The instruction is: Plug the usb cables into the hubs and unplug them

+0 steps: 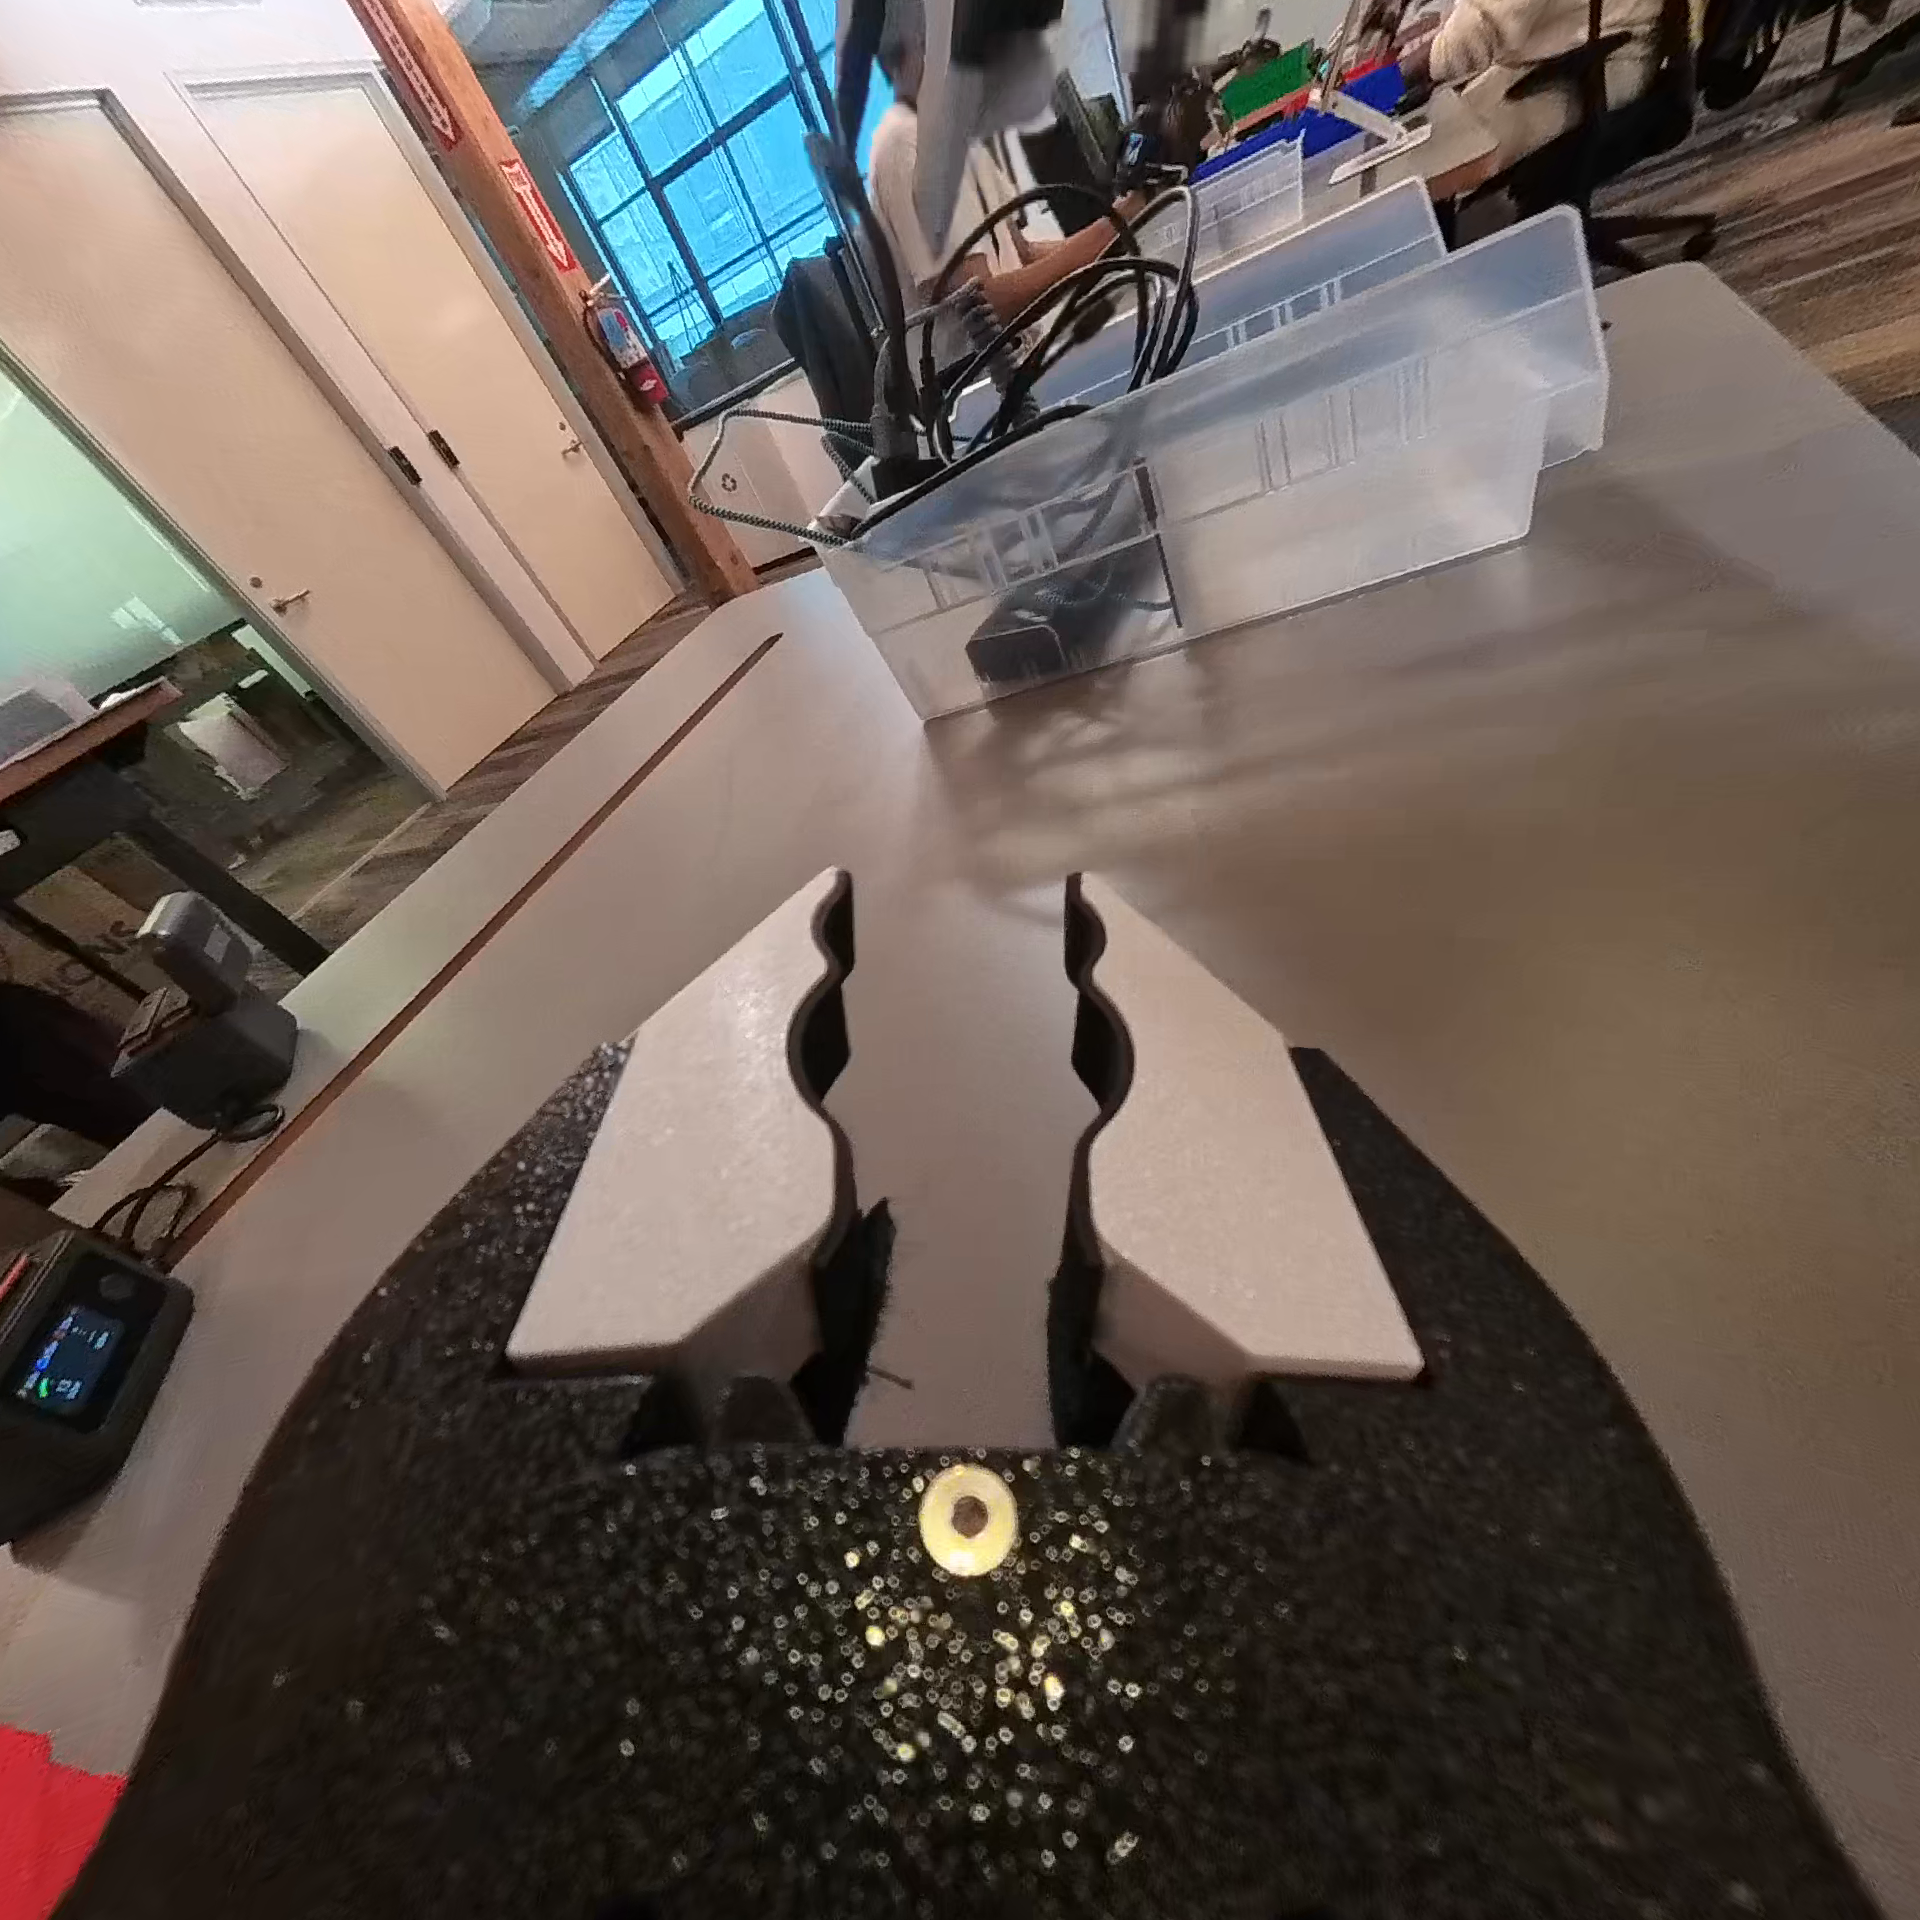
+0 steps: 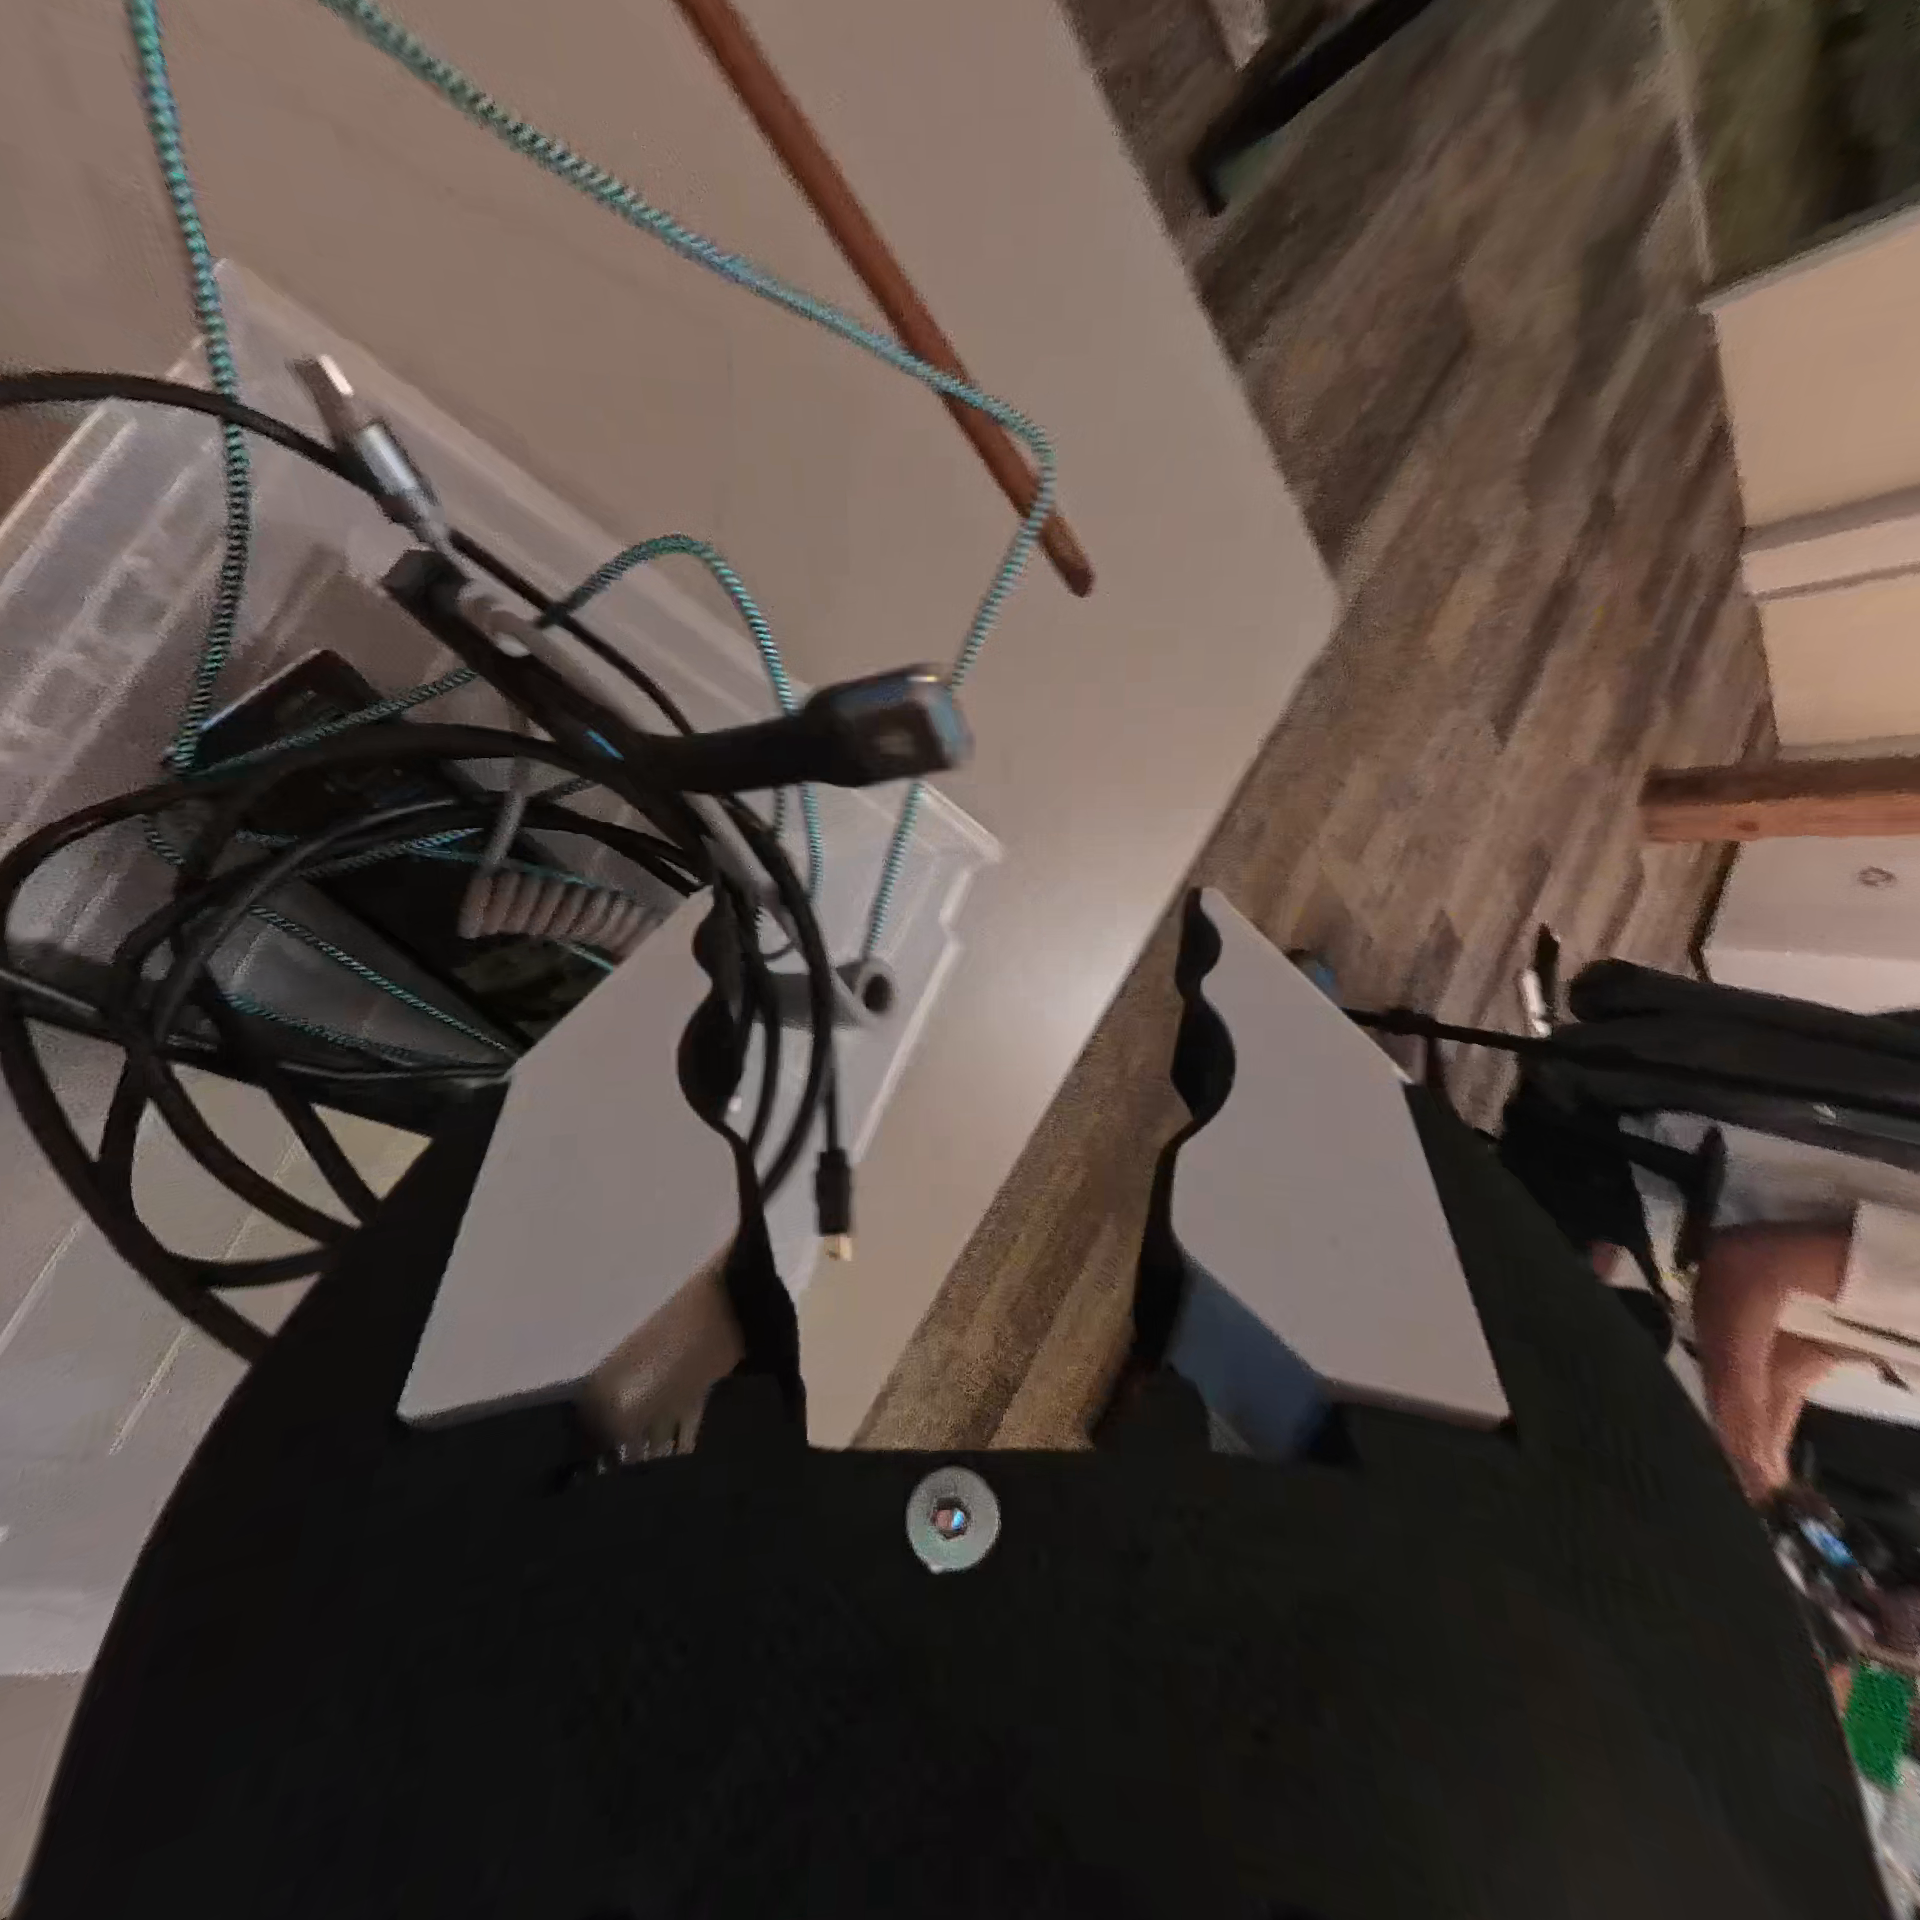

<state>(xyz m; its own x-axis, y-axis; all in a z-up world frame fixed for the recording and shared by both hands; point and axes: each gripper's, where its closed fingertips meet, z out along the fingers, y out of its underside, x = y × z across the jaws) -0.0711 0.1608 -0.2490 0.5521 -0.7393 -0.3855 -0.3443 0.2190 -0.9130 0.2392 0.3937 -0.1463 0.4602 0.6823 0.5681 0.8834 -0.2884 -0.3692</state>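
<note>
Only right wrist view shows teal cable (image 2: 665,223).

Left wrist low over table (image 1: 1558,935), facing bin (image 1: 1351,488); right wrist close above same bin (image 2: 125,540)

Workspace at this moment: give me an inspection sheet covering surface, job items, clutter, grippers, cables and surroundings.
Surface: grey table top, bare ahead of the left gripper.
Job's things: tangle of black and teal-braided usb cables with dark hubs, heaped in a clear plastic bin; whether any cable is plugged in cannot be told.
Clutter: small black device with a lit screen at the table's left edge.
Grippers: left gripper open, low over the table, empty; right gripper open, above the bin, empty.
Cables: one teal-braided cable trails out across the table; a silver plug sticks up.
Surroundings: office with doors, windows, people at desks beyond.
</note>
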